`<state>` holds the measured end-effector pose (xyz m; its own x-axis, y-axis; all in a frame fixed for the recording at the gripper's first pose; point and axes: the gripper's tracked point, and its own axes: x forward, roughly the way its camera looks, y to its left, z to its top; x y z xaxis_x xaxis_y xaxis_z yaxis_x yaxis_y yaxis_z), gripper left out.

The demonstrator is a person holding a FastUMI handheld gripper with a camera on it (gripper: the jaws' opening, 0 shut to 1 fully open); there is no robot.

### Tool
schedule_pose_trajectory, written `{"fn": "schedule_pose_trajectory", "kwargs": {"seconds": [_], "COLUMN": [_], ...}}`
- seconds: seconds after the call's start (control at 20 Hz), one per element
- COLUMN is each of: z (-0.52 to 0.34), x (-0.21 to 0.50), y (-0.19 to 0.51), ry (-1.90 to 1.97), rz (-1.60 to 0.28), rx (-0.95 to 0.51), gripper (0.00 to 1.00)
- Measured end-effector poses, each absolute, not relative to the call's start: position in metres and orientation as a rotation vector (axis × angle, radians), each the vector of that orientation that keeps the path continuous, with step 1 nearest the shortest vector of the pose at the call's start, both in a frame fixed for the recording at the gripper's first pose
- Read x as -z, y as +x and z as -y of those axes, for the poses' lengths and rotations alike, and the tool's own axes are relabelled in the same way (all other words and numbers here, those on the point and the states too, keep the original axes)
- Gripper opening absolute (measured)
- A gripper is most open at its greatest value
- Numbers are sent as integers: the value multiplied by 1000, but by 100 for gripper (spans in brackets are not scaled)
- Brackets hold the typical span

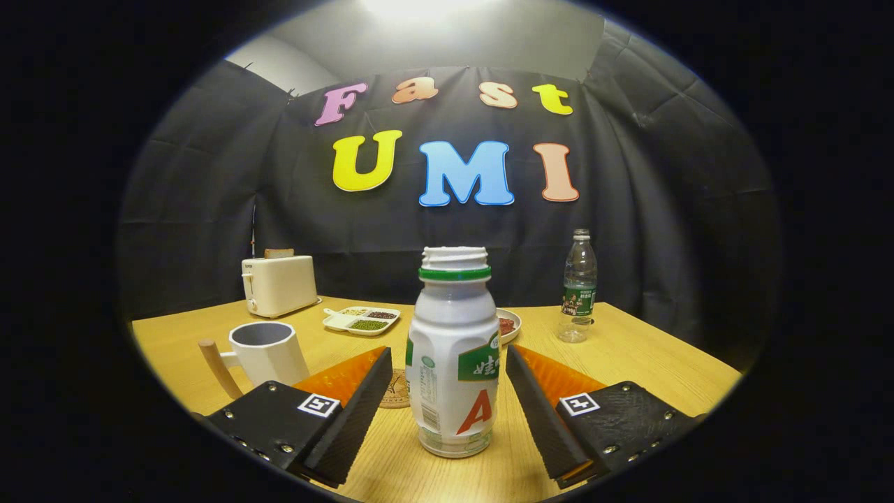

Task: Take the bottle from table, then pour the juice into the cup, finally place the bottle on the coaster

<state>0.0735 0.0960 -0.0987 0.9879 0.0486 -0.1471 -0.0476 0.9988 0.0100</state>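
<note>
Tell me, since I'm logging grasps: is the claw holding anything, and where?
Nothing held: the claw is open, with the white bottle standing between its fingers, gaps on both sides.

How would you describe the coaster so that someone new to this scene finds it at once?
Start at the wooden table. The open claw has the white juice bottle standing between its fingers. The coaster lies flat just behind that bottle, near the white cup: a small round brownish disc, the flattest thing there.

The white bottle [454, 356], capless with a green neck ring and green-and-red label, stands upright on the tabletop [628, 356] between the open jaws, touching neither. At ten o'clock from it sits the white faceted cup [264, 353], wooden handle leftward. The round coaster [397, 389] lies just left behind the bottle.
</note>
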Motion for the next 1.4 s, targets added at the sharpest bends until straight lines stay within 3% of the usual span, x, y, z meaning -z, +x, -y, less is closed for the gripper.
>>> {"fn": "schedule_pose_trajectory", "kwargs": {"seconds": [0.05, 0.1, 0.55, 1.4], "z": [-92, -91, -103, -133], "x": [100, 101, 101, 30], "y": [75, 76, 77, 87], "ry": [2, 1, -116, -832], "rz": [-151, -153, -191, -45], "rx": [-25, -27, -8, 68], "gripper": [97, 84, 65, 65]}}
